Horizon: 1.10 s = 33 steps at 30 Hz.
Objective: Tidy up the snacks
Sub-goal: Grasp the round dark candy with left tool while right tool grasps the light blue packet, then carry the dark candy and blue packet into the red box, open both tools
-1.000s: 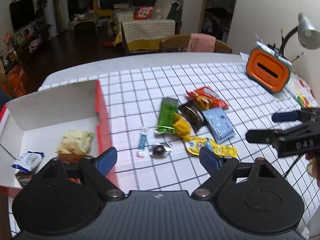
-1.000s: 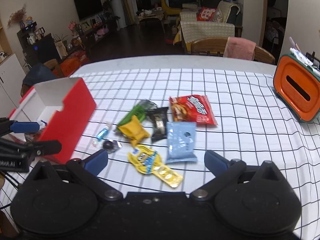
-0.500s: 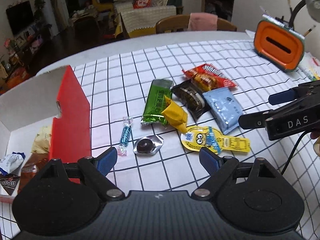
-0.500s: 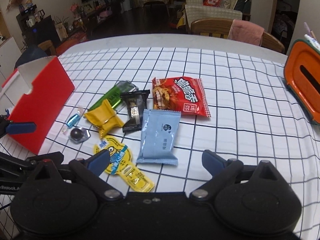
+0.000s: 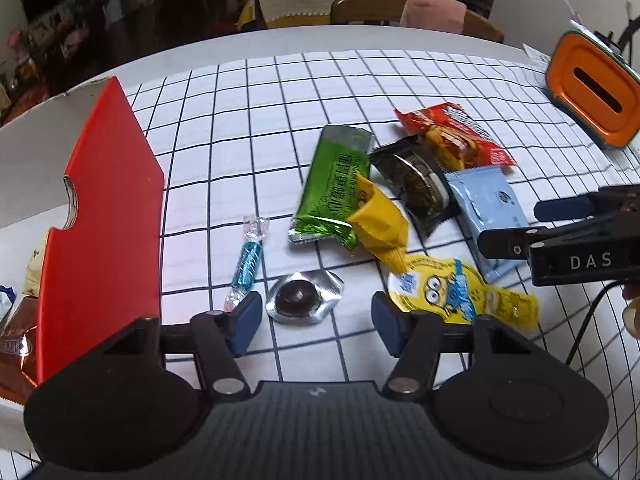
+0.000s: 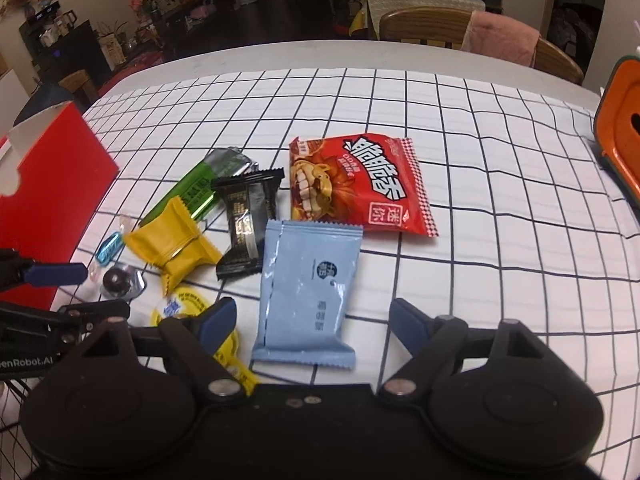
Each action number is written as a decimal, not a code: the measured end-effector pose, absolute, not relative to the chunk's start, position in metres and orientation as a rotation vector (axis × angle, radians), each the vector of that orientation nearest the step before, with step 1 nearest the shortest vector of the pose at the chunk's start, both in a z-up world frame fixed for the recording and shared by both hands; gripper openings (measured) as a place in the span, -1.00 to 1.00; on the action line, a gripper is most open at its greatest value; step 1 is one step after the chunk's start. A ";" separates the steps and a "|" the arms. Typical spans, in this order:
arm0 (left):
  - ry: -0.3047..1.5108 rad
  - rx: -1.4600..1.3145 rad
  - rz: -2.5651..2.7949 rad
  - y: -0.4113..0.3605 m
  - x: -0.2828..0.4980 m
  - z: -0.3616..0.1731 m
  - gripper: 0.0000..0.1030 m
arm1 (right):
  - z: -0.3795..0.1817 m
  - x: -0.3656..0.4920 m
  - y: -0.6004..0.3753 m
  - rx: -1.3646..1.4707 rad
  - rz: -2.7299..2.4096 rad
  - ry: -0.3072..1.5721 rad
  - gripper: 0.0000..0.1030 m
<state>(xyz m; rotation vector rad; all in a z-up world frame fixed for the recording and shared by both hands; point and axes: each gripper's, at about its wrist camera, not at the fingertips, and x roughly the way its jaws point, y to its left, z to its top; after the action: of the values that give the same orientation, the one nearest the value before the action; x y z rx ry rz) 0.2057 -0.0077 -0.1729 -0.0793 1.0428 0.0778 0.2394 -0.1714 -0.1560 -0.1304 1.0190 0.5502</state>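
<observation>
Right wrist: checked tablecloth (image 6: 480, 200), wooden chair (image 6: 424, 26) behind.

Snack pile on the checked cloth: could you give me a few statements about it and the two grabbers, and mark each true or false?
1. The left gripper is open, with the foil-cupped chocolate lying between its fingers. True.
2. The right gripper is clamped on the pale blue packet. False: its jaws are spread wide and the packet lies flat on the cloth between them.
3. The yellow wrapper lies partly on top of the green bar. True.
4. The red noodle snack bag is inside the red box. False: it lies out on the cloth, apart from the box.
5. The blue twist candy lies between the red box and the chocolate. True.
</observation>
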 end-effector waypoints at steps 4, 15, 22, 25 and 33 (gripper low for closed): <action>1.066 -0.111 0.084 -0.001 0.213 -0.178 -0.05 | -0.160 0.244 -0.168 -0.117 0.547 1.025 0.48; 1.090 -0.155 0.099 0.004 0.220 -0.183 -0.35 | -0.165 0.245 -0.157 -0.148 0.525 1.018 0.12; 1.087 -0.197 0.089 0.012 0.219 -0.183 -0.51 | -0.165 0.241 -0.158 -0.148 0.536 1.003 -0.14; 1.088 -0.201 0.092 0.013 0.218 -0.183 -0.51 | -0.163 0.238 -0.161 -0.136 0.535 1.000 -0.17; 1.085 -0.209 0.096 0.014 0.207 -0.178 -0.51 | -0.150 0.223 -0.171 -0.110 0.549 0.984 -0.32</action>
<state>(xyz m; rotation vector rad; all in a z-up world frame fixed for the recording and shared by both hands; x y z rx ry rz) 0.2072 0.0141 -0.1782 -0.2090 1.0847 0.0961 0.2225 -0.1711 -0.1499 -0.1102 0.9844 0.5491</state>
